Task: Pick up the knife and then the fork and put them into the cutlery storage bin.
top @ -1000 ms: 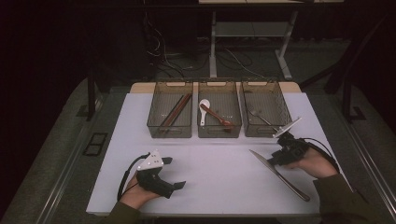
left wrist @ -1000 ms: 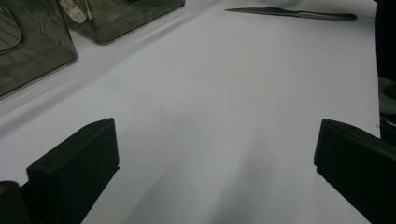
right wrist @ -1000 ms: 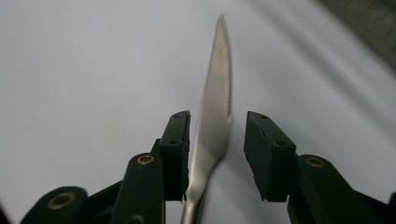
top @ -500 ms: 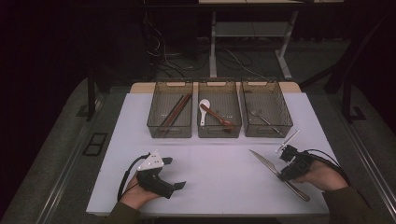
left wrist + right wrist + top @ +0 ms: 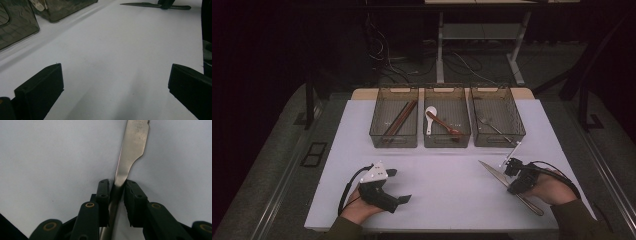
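Dark room, desk frame (image 5: 477, 45), perhaps carpet (image 5: 277, 165)

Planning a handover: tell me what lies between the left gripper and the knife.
Only bare white table lies between the left gripper and the knife, as the high view and left gripper view show.

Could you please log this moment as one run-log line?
right claw: closing on knife | knife: flat on table | left claw: open, idle | bins: untouched

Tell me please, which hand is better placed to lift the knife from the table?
Right. The right gripper has been closing, with the knife already between its jaws. The left gripper rests open, far from it.
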